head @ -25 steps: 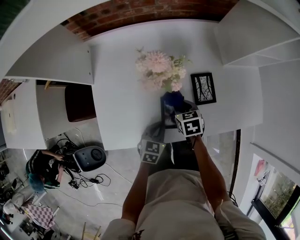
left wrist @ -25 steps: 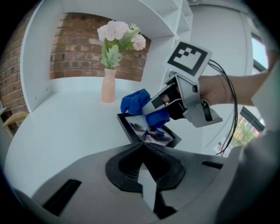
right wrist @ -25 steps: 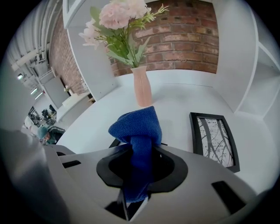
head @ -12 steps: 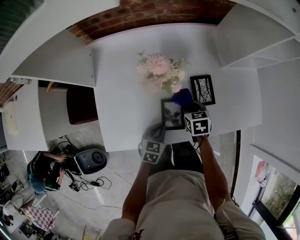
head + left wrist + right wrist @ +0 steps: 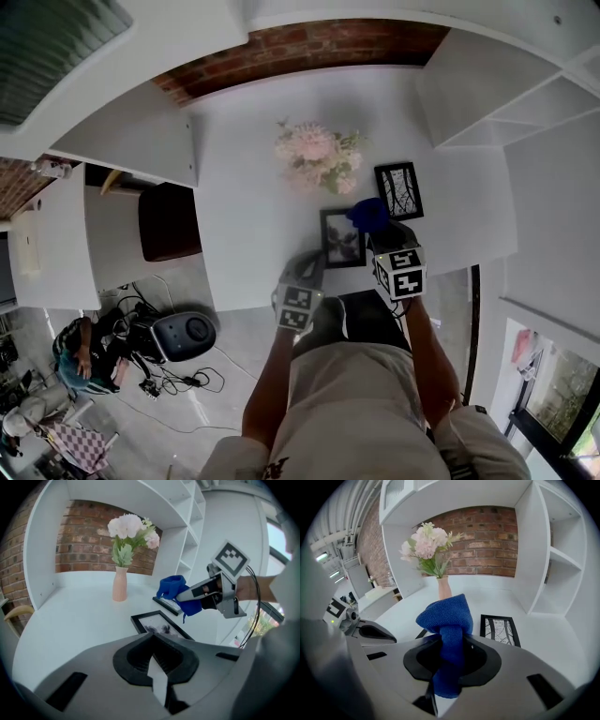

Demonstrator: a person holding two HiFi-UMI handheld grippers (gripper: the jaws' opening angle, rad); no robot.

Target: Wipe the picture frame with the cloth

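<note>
The right hand-held gripper (image 5: pixel 450 660) has its jaws clamped on a blue cloth (image 5: pixel 446 620), which bunches up in a rounded fold in front of the jaws while a short end hangs down behind them. In the head view the cloth (image 5: pixel 372 214) sits between 2 black picture frames that lie flat on the white surface (image 5: pixel 244 206): a nearer frame (image 5: pixel 342 237) close to the front edge, and a farther frame (image 5: pixel 398 190) to its right and farther back. The left gripper view shows the cloth held in the air, clear of the nearer frame (image 5: pixel 159 623) and over the near edge of the farther one. The left hand-held gripper (image 5: pixel 155 663) hangs at the front edge of the surface, just short of the nearer frame, with its jaws drawn narrow and nothing between them. A pink vase (image 5: pixel 120 583) of pale pink flowers (image 5: pixel 317 155) stands behind the frames, in front of a brick wall (image 5: pixel 487 541), with white shelves (image 5: pixel 562 559) at the right.
</note>
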